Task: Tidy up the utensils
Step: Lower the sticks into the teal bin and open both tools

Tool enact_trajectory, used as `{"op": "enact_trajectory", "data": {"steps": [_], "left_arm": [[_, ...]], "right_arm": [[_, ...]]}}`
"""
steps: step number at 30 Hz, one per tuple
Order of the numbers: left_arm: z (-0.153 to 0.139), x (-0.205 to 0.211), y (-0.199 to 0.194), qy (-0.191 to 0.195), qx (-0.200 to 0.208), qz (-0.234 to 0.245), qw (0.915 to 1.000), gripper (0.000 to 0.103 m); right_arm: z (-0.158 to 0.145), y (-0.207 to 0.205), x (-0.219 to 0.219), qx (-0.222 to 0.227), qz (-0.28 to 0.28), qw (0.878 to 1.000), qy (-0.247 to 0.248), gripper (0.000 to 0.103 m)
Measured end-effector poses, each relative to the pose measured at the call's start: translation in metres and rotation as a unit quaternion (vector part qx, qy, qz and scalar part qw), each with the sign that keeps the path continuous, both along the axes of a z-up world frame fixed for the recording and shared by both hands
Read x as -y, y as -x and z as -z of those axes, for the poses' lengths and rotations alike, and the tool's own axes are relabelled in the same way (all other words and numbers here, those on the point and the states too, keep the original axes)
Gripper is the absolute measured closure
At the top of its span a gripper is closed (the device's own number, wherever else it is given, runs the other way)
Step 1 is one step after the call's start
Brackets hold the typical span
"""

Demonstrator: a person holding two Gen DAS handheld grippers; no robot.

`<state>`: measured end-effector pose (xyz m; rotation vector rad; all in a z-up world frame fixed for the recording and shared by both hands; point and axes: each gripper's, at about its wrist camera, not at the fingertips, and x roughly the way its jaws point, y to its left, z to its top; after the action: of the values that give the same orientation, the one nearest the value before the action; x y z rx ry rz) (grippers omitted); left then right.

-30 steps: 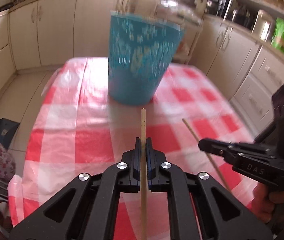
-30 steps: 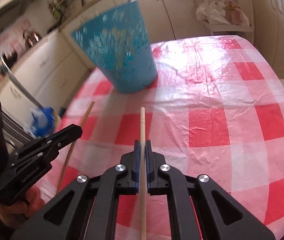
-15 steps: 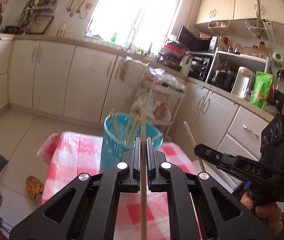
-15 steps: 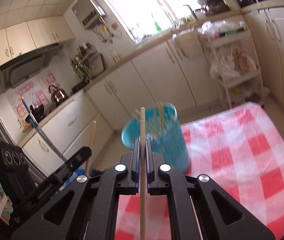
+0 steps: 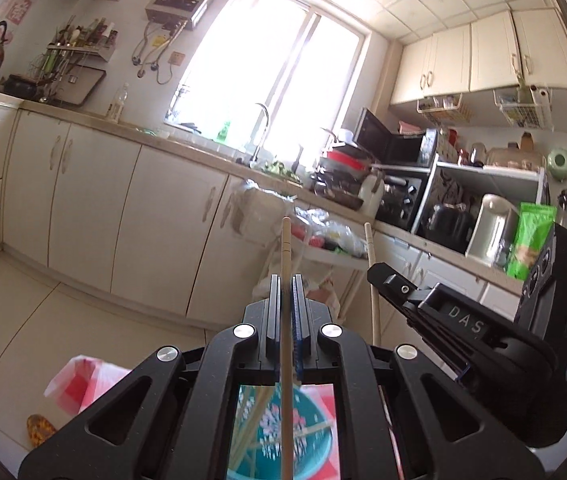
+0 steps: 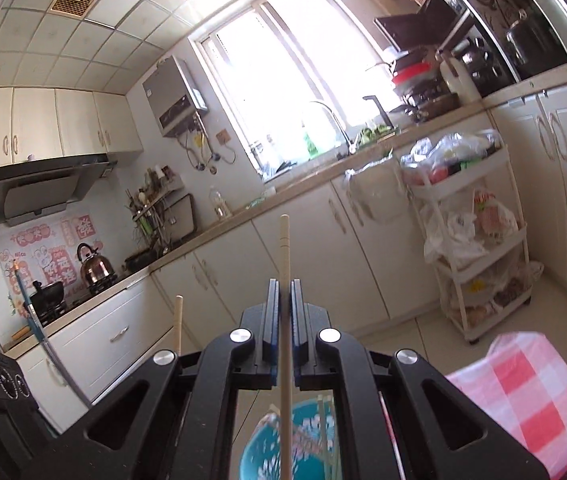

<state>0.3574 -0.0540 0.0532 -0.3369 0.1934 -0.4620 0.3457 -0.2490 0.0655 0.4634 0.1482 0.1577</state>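
My left gripper (image 5: 286, 284) is shut on a wooden chopstick (image 5: 286, 240) held upright. Its lower end hangs over the blue patterned cup (image 5: 311, 440), seen below between the gripper arms with several chopsticks inside. My right gripper (image 6: 284, 288) is shut on a second wooden chopstick (image 6: 284, 248), also upright, above the same blue cup (image 6: 307, 448). The right gripper (image 5: 387, 276) shows at the right of the left wrist view with its chopstick (image 5: 372, 264). The left gripper's chopstick (image 6: 178, 324) shows at the left of the right wrist view.
The table with a red and white checked cloth (image 6: 523, 396) lies below; its corner shows in the left wrist view (image 5: 83, 380). Kitchen cabinets (image 5: 155, 216), a worktop and a white trolley (image 6: 479, 240) with bags stand beyond.
Both grippers tilted up and rose, from looking down at the table to pointing at the kitchen wall. The cup went from ahead of the grippers to directly beneath them. Both chopsticks stay gripped.
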Motion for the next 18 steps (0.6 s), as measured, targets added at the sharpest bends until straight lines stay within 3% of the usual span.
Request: {"op": "enact_trajectory", "data": {"steps": [7,10,13,16,18], "left_arm": [[0.015,0.0,-0.047,0.028,0.006,-0.037,0.9989,0.098],[0.029,-0.002,-0.051,0.037,-0.001,-0.058,0.9977,0.098],[0.042,-0.004,-0.052,0.038,-0.007,-0.072,0.9966,0.098],[0.054,-0.001,-0.053,0.03,-0.028,-0.068,0.9968,0.098],[0.06,-0.002,-0.051,0.028,-0.04,-0.066,0.9966,0.098]], "right_arm": [[0.026,-0.038,-0.01,-0.019,0.028,0.999,0.007,0.097],[0.04,-0.04,-0.014,-0.036,0.033,0.999,0.016,0.096],[0.037,-0.03,-0.018,-0.02,0.052,0.997,0.045,0.096],[0.045,-0.036,-0.019,-0.052,0.037,0.997,0.054,0.096],[0.05,-0.036,-0.015,-0.071,0.031,0.996,0.045,0.089]]}}
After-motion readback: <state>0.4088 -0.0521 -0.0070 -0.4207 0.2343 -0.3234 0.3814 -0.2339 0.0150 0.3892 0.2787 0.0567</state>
